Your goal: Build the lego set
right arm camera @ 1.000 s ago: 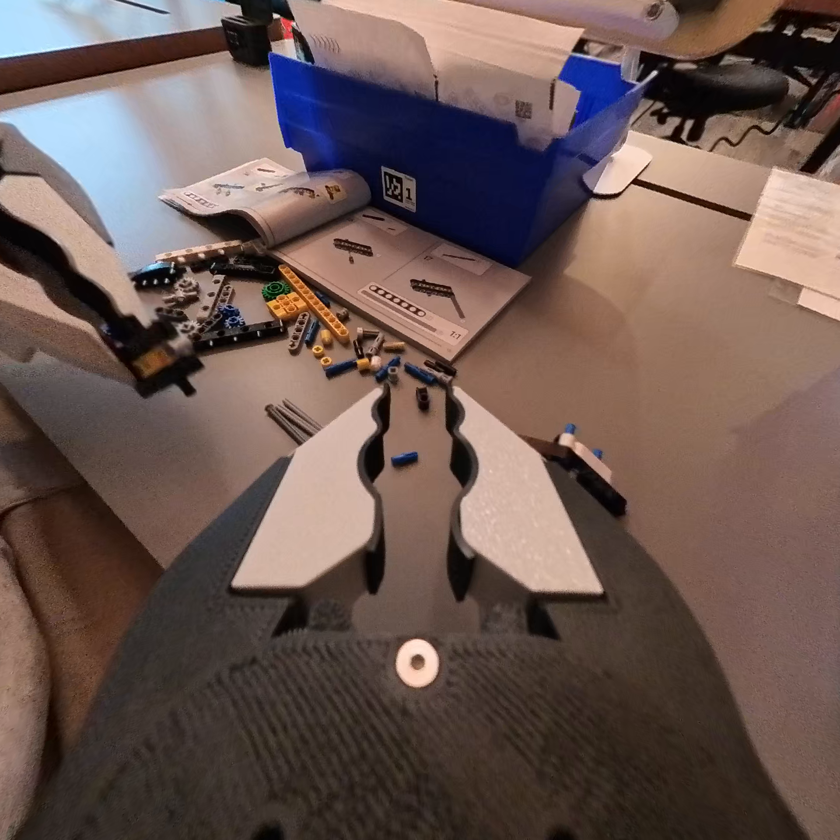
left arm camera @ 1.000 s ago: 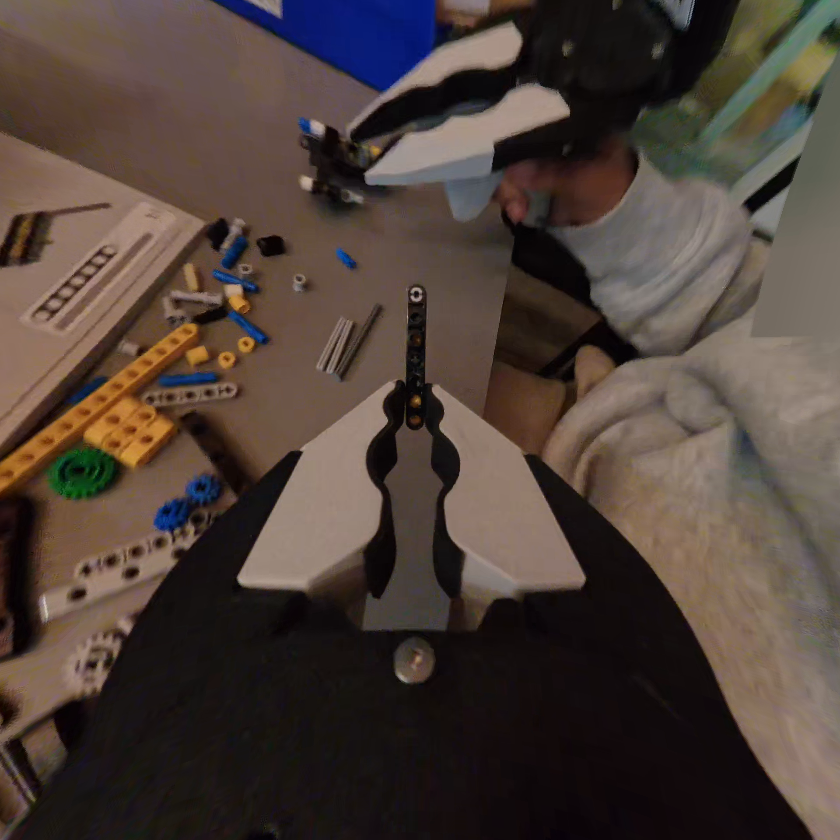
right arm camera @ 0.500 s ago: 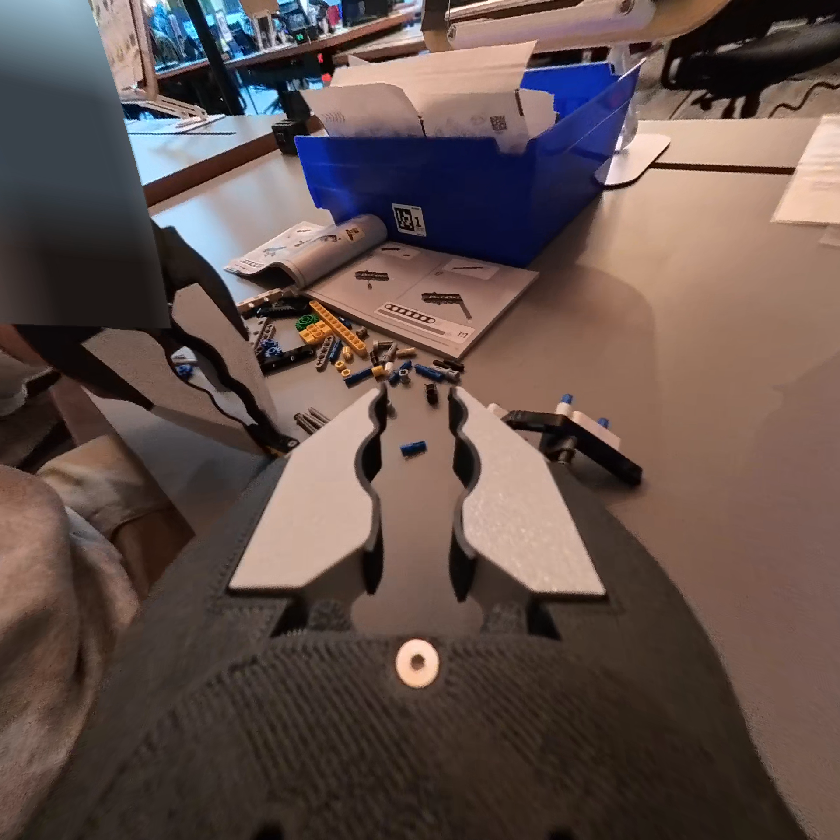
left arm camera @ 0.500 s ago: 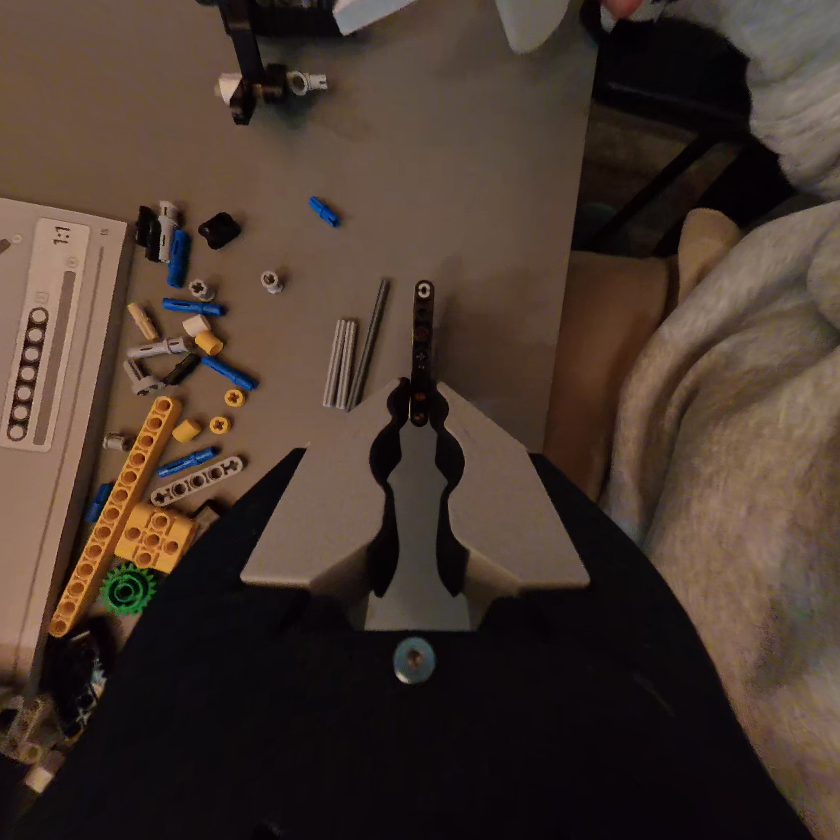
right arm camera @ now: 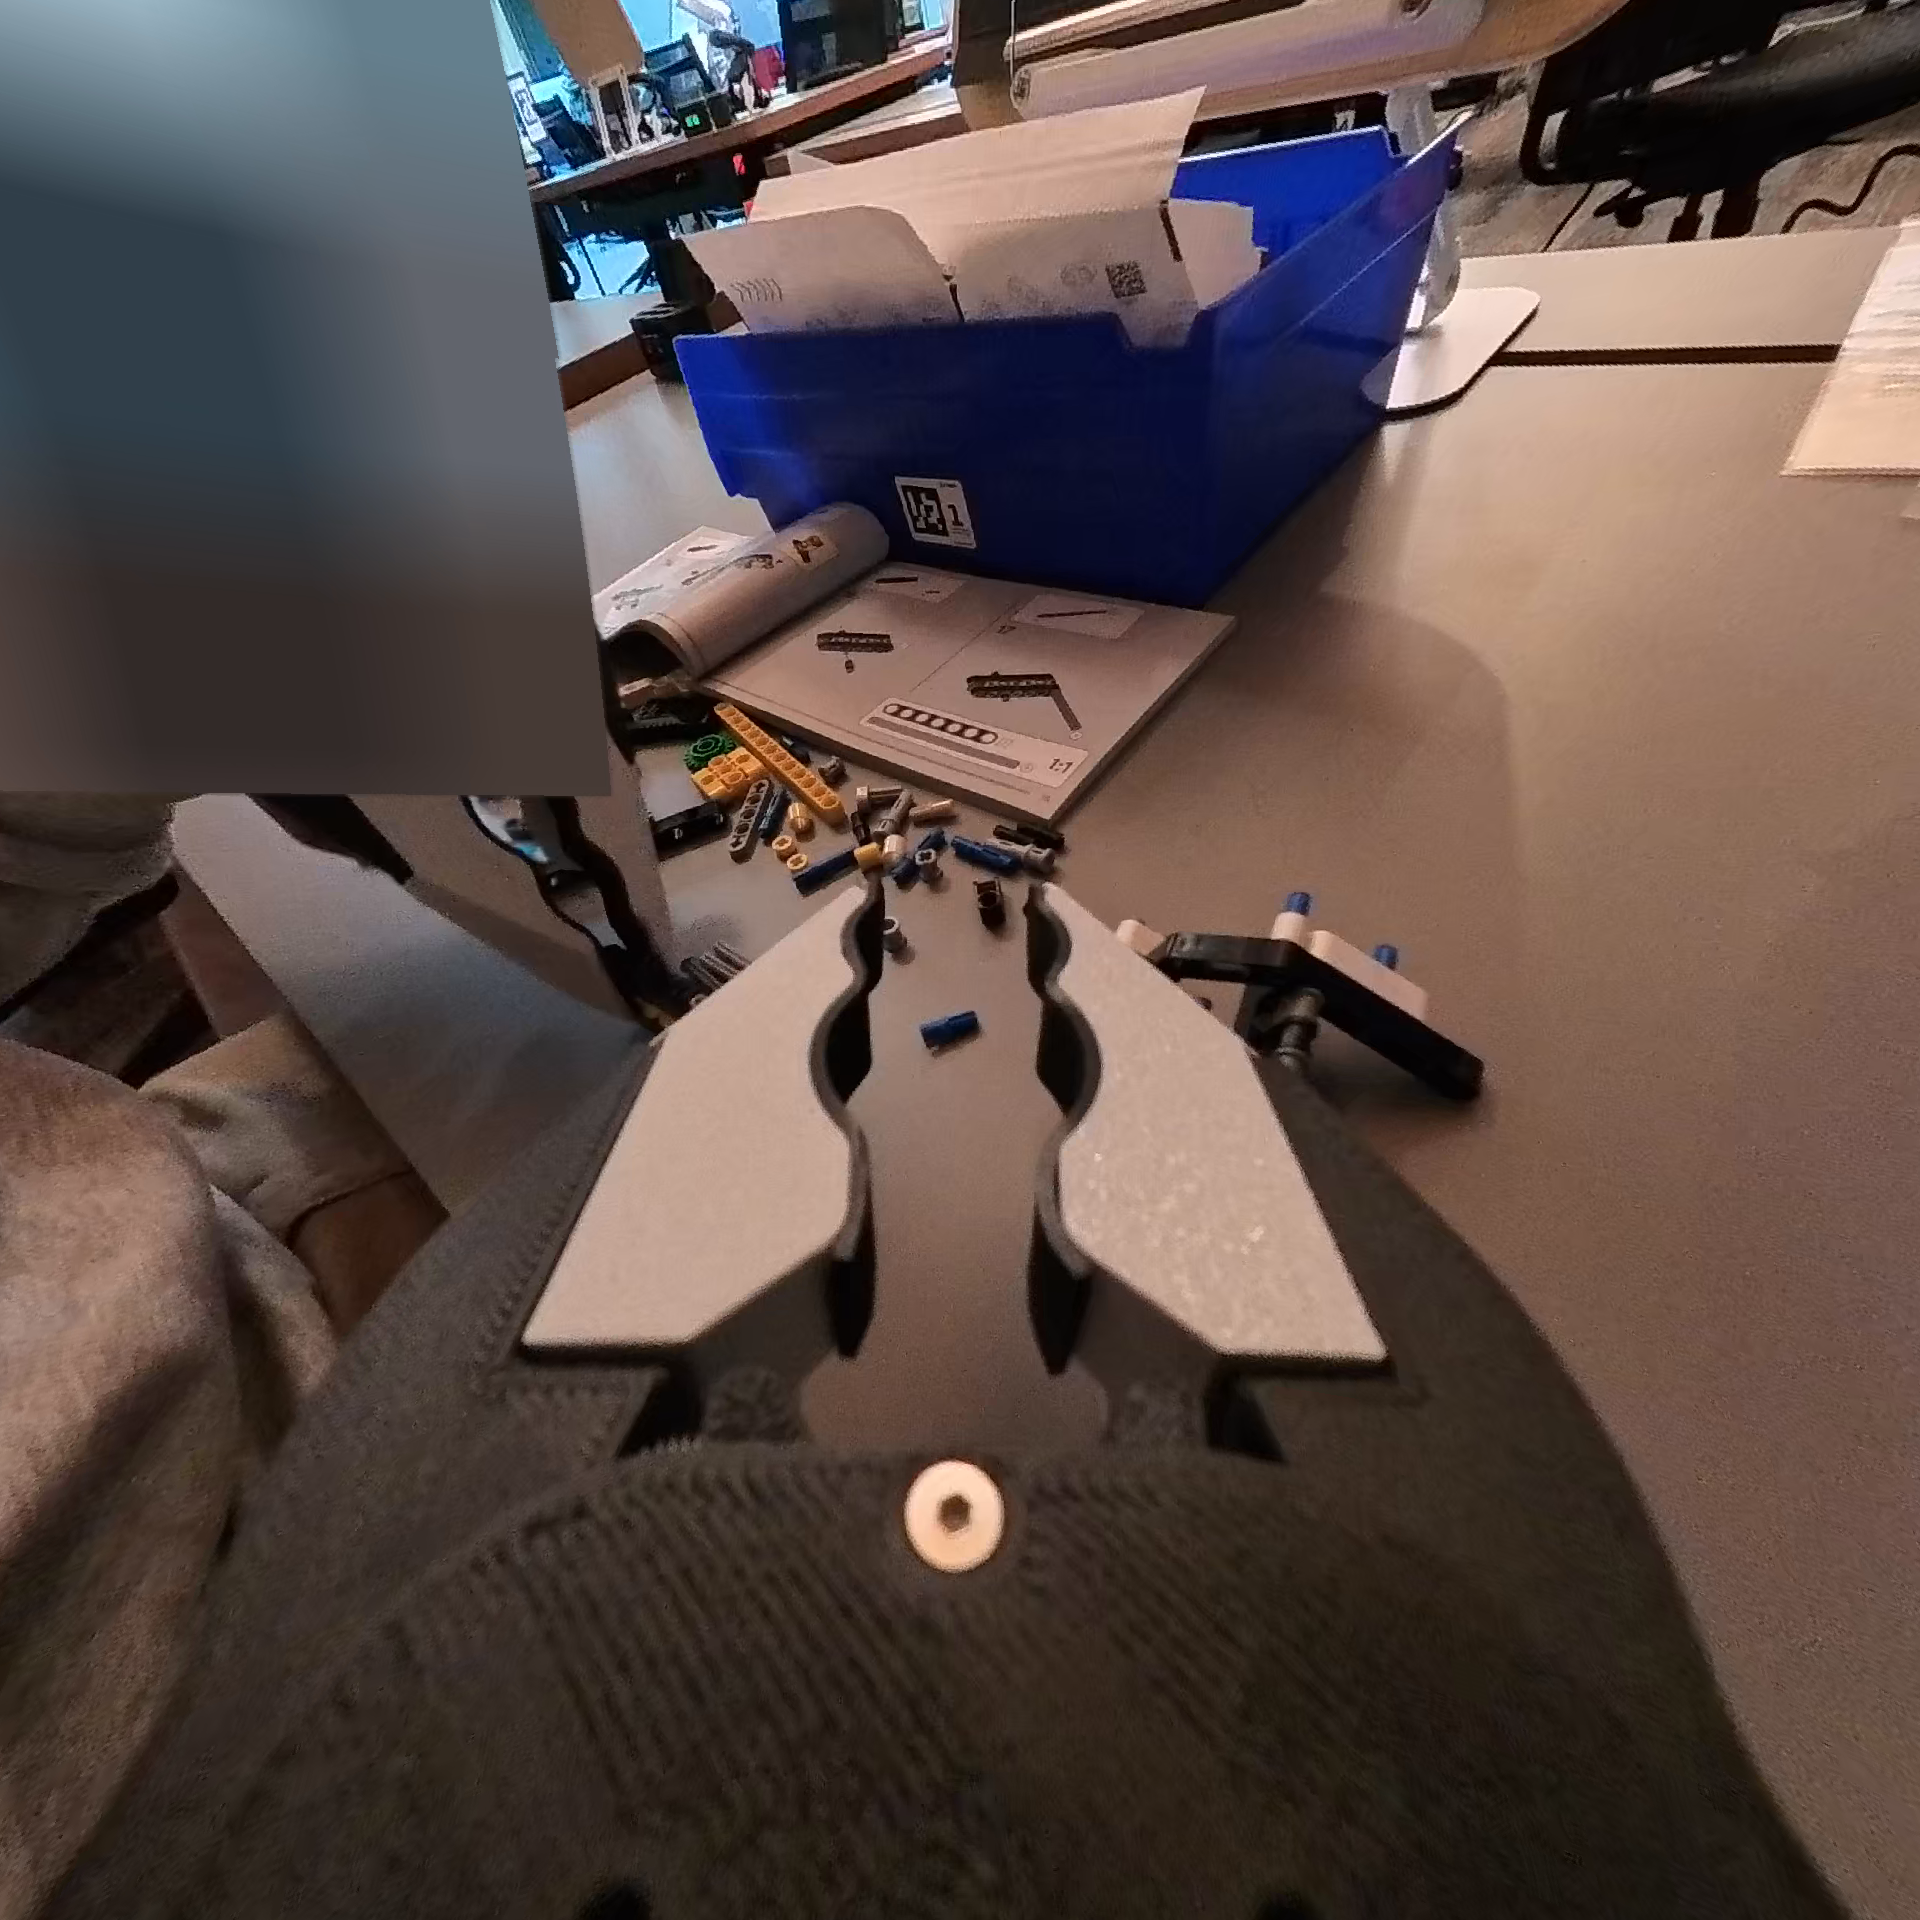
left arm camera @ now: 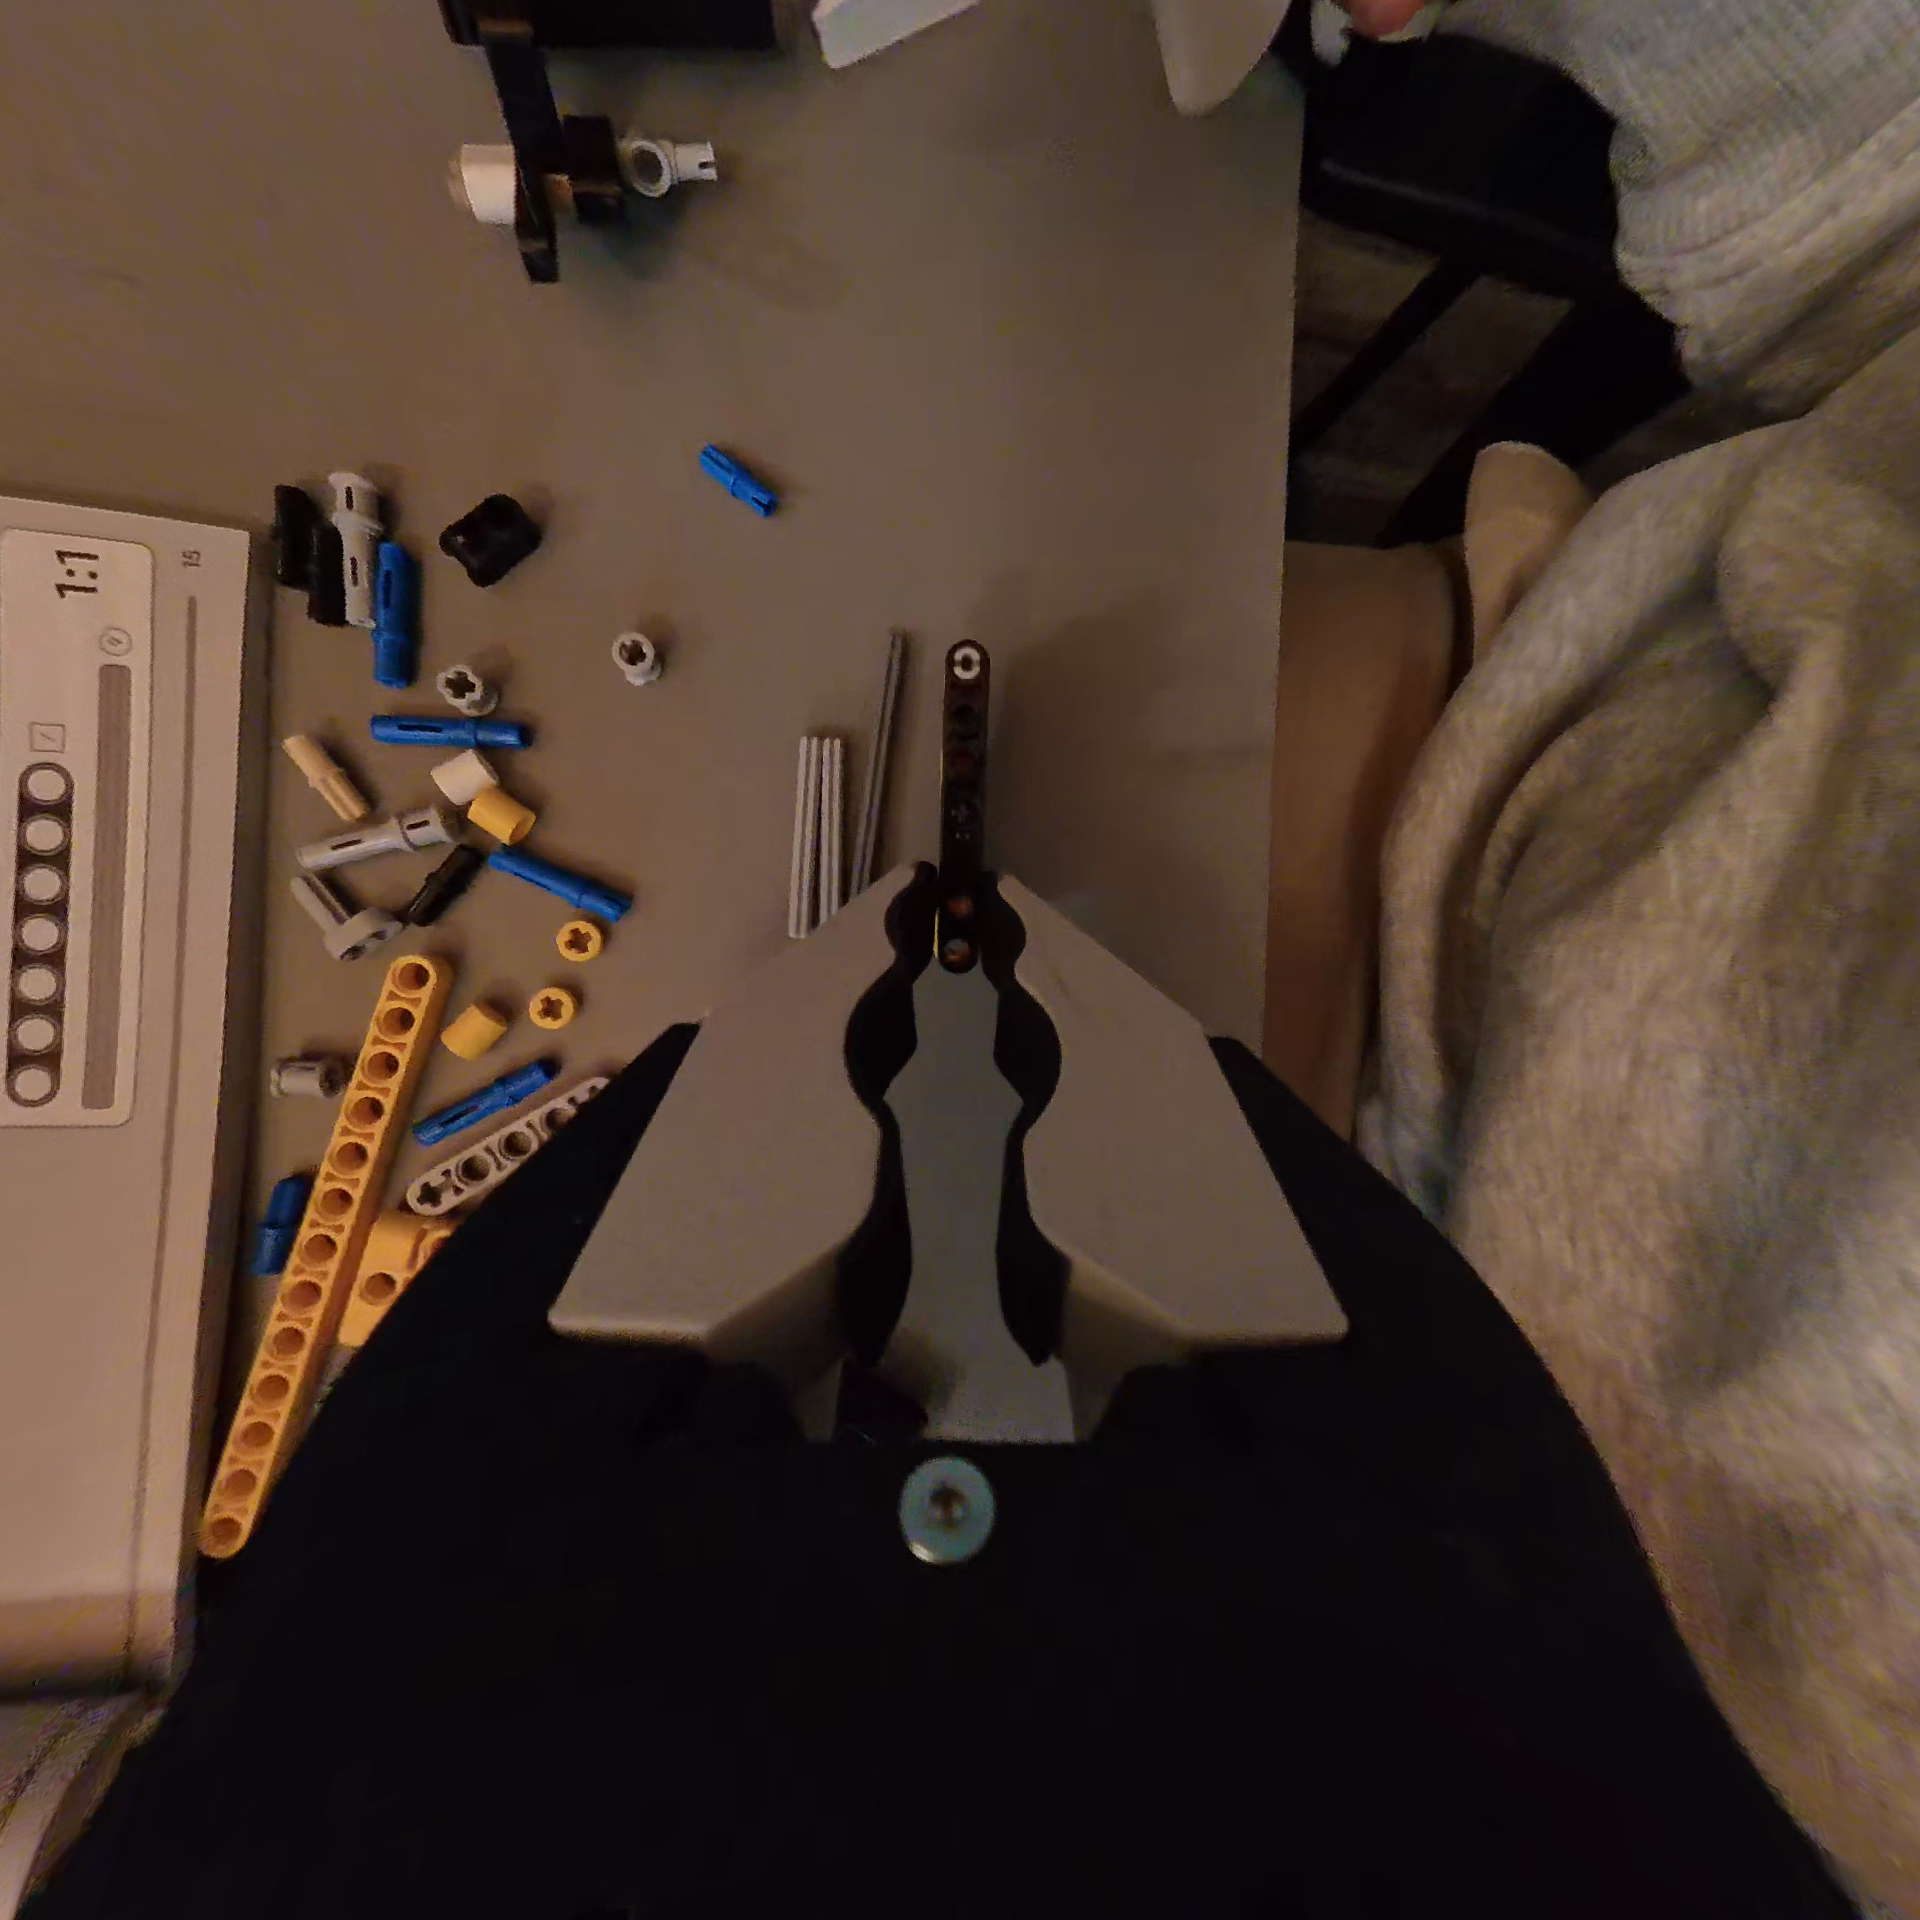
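My left gripper (left arm camera: 956, 914) is shut on a thin black beam (left arm camera: 963, 769) with holes and holds it above the table near the front edge. My right gripper (right arm camera: 956, 914) is open and empty above the table. A small blue pin (right arm camera: 948, 1029) lies between its fingers on the table, and shows in the left wrist view too (left arm camera: 738, 480). A part-built black and white assembly (right arm camera: 1320, 987) lies just right of the right gripper; it also shows at the top of the left wrist view (left arm camera: 551, 166). Loose pieces (left arm camera: 436, 790) lie scattered left of the left gripper.
An open instruction booklet (right arm camera: 966, 686) lies before a blue bin (right arm camera: 1091, 416) holding white paper. A long yellow beam (left arm camera: 332, 1236) and grey axles (left arm camera: 821, 831) lie among the pieces. The table edge (left arm camera: 1283, 623) runs right of the left gripper, with a person's grey clothing (left arm camera: 1662, 935) beyond it. The tips of one gripper are about 12 cm away from the tips of the other.
My left gripper has swung to look down at the table, still holding the black beam. My right gripper has drawn back and tilted up, so the assembly now lies to its right.
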Motion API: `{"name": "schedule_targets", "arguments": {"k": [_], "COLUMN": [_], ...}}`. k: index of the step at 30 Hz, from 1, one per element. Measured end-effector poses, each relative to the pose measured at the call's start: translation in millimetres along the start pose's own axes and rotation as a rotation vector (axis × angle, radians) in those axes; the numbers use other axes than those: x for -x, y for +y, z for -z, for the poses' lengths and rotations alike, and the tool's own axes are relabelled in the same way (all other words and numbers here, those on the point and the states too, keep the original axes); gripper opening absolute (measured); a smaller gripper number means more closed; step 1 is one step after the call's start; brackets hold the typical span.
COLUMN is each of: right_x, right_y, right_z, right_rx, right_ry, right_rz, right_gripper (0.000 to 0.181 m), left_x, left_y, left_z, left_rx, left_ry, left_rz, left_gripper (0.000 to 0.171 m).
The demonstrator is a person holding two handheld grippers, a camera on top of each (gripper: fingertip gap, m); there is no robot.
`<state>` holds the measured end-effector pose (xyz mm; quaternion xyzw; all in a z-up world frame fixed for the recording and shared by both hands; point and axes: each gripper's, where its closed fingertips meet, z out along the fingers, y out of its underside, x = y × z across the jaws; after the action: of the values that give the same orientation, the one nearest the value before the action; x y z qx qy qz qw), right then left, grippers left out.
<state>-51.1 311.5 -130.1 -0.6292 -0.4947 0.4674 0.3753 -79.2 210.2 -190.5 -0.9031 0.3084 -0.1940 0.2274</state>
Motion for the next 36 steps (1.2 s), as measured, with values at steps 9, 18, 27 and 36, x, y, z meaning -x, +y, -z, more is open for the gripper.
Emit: {"name": "schedule_targets", "arguments": {"k": [9,18,27,36], "right_x": [0,0,-1,9], "right_y": [0,-1,0,3], "right_z": [0,1,0,-4], "right_rx": [-0.002,-0.007,-0.007,0.015], "right_ry": [-0.002,-0.008,-0.014,-0.054], "right_rz": [-0.002,-0.012,-0.024,0.003], "right_gripper": [0.026,0.026,0.026,0.027], "left_x": [3,0,2,0], "left_y": [-2,-5,-5,-24], "left_z": [0,-3,0,24], "left_rx": [-0.011,-0.001,-0.010,-0.271], "left_ry": [0.132,0.137,0.153,0.260], "left_rz": [0.031,-0.018,-0.036,0.177], "left_gripper": [0.008,0.009,0.008,0.007]}}
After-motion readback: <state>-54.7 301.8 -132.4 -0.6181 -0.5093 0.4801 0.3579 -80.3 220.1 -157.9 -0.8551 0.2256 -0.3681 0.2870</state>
